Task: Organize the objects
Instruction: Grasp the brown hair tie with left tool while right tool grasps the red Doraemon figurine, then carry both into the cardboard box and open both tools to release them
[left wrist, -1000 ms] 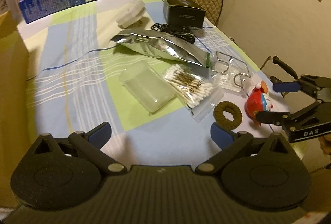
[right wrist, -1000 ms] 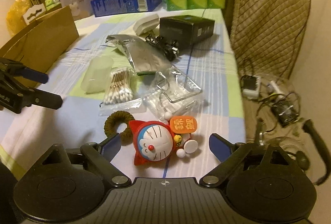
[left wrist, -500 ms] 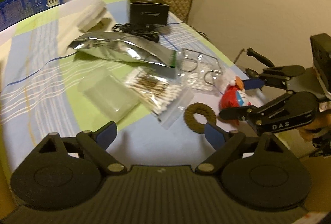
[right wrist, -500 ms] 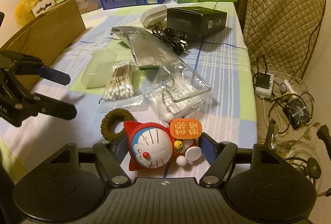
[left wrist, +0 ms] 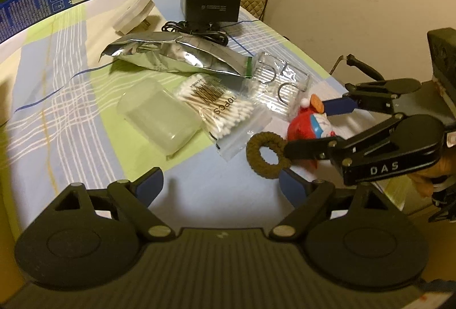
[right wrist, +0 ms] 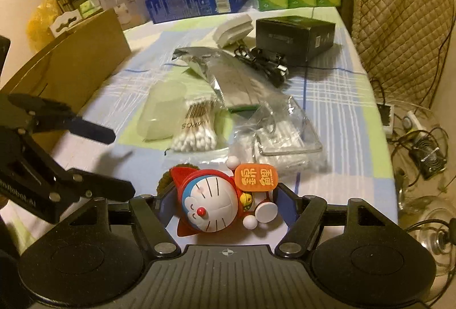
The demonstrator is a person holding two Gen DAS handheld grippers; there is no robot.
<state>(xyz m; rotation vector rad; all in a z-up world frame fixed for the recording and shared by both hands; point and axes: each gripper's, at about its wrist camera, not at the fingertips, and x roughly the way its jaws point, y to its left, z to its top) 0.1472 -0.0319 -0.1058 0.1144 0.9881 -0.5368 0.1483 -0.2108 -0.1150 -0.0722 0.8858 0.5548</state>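
The right tool (right wrist: 225, 206) pinches the red-and-white round-headed plastic cat figurine (right wrist: 212, 203) at the near edge of the checked-cloth counter (right wrist: 336, 98). A brown braided hair ring (left wrist: 266, 155) lies just beside the figurine. The left tool (left wrist: 221, 183) hovers spread, holding nothing.

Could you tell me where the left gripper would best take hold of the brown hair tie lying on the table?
Grip the hair tie across its near left rim, coming from above with one jaw in the hole. It lies flat, and the right gripper crowds its far right side by the toy.
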